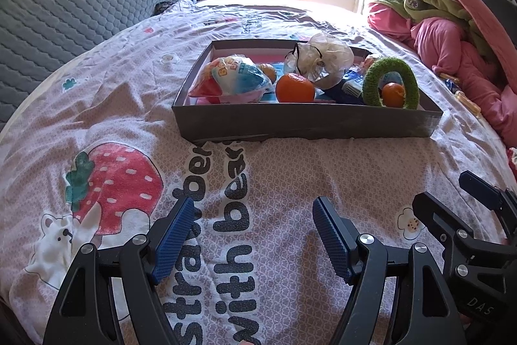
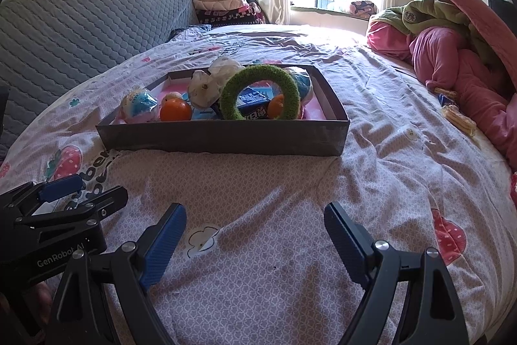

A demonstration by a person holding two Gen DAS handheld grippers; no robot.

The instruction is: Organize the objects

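Observation:
A dark shallow box (image 1: pixel 303 122) (image 2: pixel 223 136) sits on the bed ahead of both grippers. Inside it lie a green fuzzy ring (image 1: pixel 371 76) (image 2: pixel 232 92), oranges (image 1: pixel 294 88) (image 2: pixel 175 110), a blue-and-white snack bag (image 1: pixel 232 78) (image 2: pixel 139 101), a crumpled clear bag (image 1: pixel 323 54) (image 2: pixel 206 86) and a dark blue packet (image 2: pixel 255 105). My left gripper (image 1: pixel 253 206) is open over the bedsheet, nothing between its fingers. My right gripper (image 2: pixel 255 210) is open too and holds nothing. Each gripper shows at the edge of the other's view.
The pink printed bedsheet (image 1: pixel 129 105) spreads around the box. Pink and green bedding (image 2: pixel 452 54) is piled at the right, with small wrapped snacks (image 2: pixel 458 118) beside it. A grey quilted headboard (image 2: pixel 80 31) stands at the left, folded blankets (image 2: pixel 223 5) and a window behind.

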